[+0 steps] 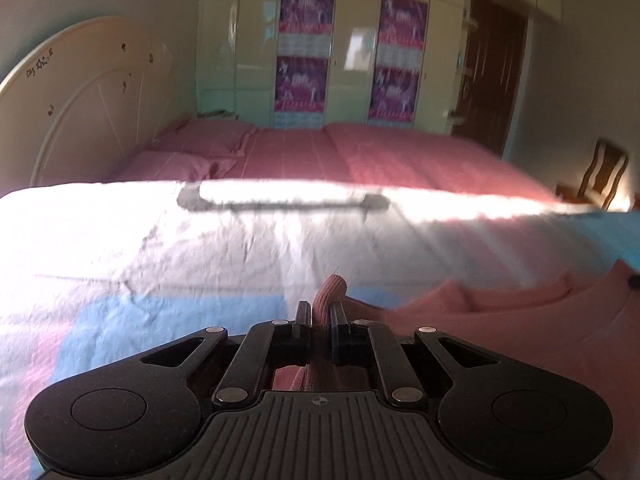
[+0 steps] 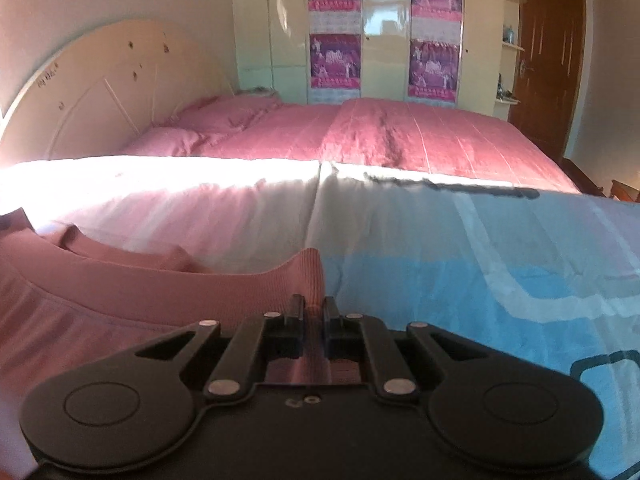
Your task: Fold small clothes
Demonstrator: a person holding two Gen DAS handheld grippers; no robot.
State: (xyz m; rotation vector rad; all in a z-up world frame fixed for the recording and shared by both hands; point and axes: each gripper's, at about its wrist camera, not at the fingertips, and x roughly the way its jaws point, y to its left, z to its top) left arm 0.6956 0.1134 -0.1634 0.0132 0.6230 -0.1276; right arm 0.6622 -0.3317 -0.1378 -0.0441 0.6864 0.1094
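A small pink ribbed garment (image 1: 520,320) lies on a pale sheet with blue and pink patches (image 1: 160,264). My left gripper (image 1: 320,312) is shut on its left corner, with a ribbed fold poking up between the fingers. In the right wrist view the same garment (image 2: 140,292) spreads to the left. My right gripper (image 2: 314,306) is shut on its ribbed right corner. The cloth stretches between the two grippers, just above the sheet (image 2: 480,280).
Beyond the sheet is a bed with a pink cover (image 2: 400,136) and pillows (image 2: 224,120), a cream headboard (image 1: 88,112) at left, a wardrobe with purple posters (image 1: 308,40), a brown door (image 2: 548,60) and a wooden chair (image 1: 600,176) at right.
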